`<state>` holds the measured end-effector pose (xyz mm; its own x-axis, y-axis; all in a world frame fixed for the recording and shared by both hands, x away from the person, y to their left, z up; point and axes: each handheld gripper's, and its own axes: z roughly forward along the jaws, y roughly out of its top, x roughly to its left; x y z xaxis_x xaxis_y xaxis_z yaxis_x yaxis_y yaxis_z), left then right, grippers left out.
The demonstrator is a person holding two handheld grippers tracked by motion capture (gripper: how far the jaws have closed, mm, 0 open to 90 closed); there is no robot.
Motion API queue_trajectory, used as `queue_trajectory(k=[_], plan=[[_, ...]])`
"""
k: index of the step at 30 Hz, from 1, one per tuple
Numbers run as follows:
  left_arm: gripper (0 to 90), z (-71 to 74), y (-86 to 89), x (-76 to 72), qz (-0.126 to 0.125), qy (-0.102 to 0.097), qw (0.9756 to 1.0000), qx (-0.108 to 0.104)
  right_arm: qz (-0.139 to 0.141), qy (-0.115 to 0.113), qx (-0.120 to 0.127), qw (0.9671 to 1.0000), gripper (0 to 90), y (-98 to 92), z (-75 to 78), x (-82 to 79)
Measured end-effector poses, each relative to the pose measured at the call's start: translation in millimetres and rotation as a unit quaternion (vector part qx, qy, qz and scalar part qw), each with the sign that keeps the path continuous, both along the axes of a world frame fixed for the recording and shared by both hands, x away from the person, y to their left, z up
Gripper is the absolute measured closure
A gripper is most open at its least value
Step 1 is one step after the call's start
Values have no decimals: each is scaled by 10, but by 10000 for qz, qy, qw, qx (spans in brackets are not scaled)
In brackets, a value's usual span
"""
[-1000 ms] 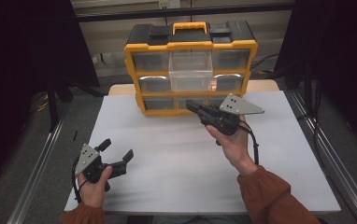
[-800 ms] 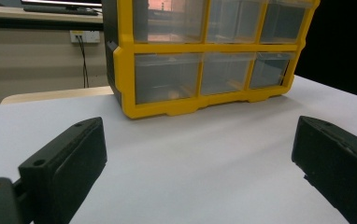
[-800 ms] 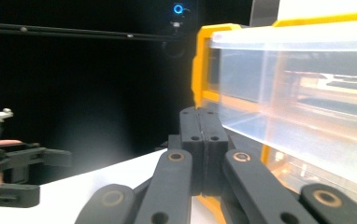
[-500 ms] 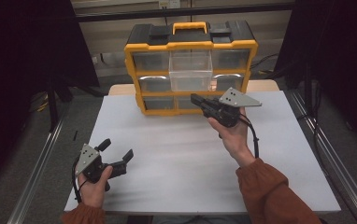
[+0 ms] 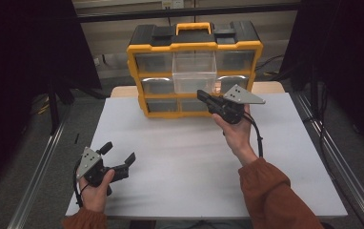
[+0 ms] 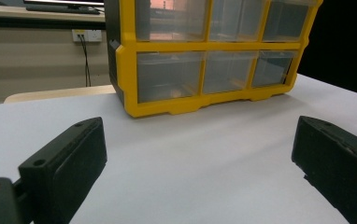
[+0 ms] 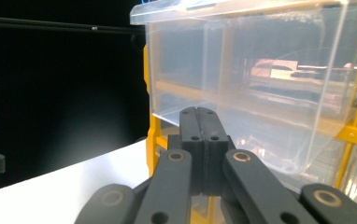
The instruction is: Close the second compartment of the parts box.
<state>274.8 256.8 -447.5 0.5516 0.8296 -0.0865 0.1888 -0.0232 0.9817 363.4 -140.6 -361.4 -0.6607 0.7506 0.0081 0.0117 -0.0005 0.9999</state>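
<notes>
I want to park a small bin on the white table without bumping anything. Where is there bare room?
Bare white table lies between the left gripper and the forearm behind the right gripper, and along the right edge. It is crowded at the back, where the clear drawer juts from the yellow organizer.

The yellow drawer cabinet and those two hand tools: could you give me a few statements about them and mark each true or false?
1. One clear drawer sticks out of the cabinet. True.
2. The right gripper has its jaws spread wide. False: they are shut together, holding nothing.
3. The left gripper is open. True.
4. The left gripper grips the pulled-out drawer. False: it is over the white table, far from the cabinet.
</notes>
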Motion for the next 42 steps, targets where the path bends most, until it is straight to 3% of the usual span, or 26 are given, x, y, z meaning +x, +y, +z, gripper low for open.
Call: queue_trajectory(k=[4,5,9,20,24,25,26,27,42], plan=[[33,5,7,-4,-24,-18,10000,47,-77,-39,-161,9998,900,0,-18,28],[33,4,1,-2,-37,-23,10000,-38,-100,-38,-185,9998,900,-7,-25,36],[33,8,26,-6,-29,-48,9999,119,-134,-39,-143,9998,900,-18,-32,66],[33,3,9,-5,-21,-17,10000,17,-165,-39,-79,9998,900,-2,-33,90],[33,6,23,-8,-53,-11,9999,115,-144,-34,-61,9999,900,-2,-33,105],[33,3,14,-7,-25,-11,10000,33,-161,-43,-69,9998,900,0,-33,107],[33,7,25,-9,11,-24,9999,131,-169,-34,-54,9998,900,6,-32,108],[33,3,8,-7,21,-6,10000,14,-158,-24,-45,9999,900,7,-30,109],[34,2,11,-9,64,-20,10000,43,-154,4,-34,9999,900,27,-17,157]])
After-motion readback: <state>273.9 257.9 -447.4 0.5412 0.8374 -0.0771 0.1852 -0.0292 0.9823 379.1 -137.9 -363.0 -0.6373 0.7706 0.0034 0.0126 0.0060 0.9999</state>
